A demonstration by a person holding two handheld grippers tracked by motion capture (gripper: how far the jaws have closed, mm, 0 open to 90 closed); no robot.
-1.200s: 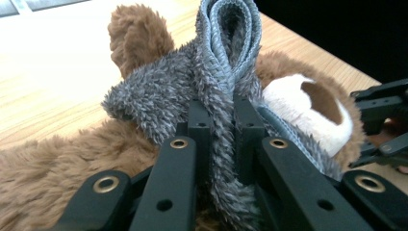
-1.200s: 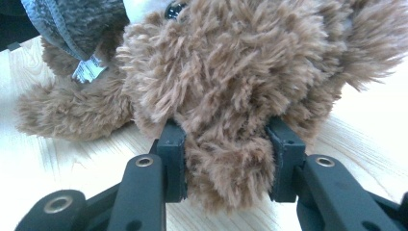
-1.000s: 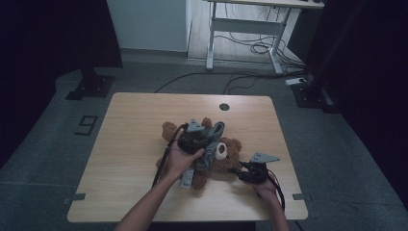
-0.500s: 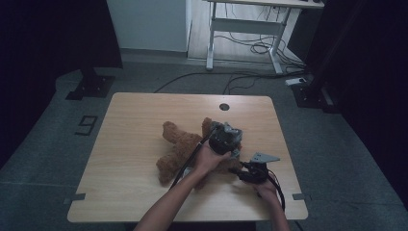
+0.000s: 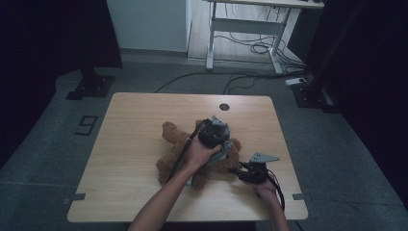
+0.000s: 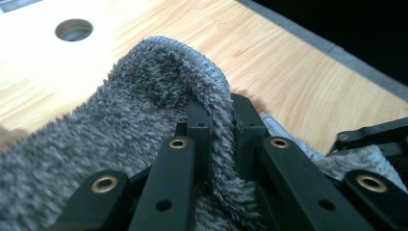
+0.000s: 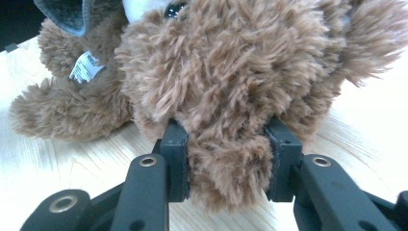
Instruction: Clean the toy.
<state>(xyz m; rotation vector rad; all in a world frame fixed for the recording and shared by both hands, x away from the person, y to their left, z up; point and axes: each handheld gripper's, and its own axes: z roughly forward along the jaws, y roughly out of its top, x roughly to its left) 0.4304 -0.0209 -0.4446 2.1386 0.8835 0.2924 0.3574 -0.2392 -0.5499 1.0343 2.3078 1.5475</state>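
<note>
Bare table (image 5: 134, 144) lies open left of the left gripper (image 5: 222, 150); the teddy bear (image 5: 171, 132) crowds between both grippers.

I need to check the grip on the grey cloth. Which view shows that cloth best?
The left gripper view: the fuzzy grey cloth lies close up, with a fold pinched in the left gripper. The high view shows a small grey patch beside the teddy bear. The right gripper view catches a grey corner at the top left.
</note>
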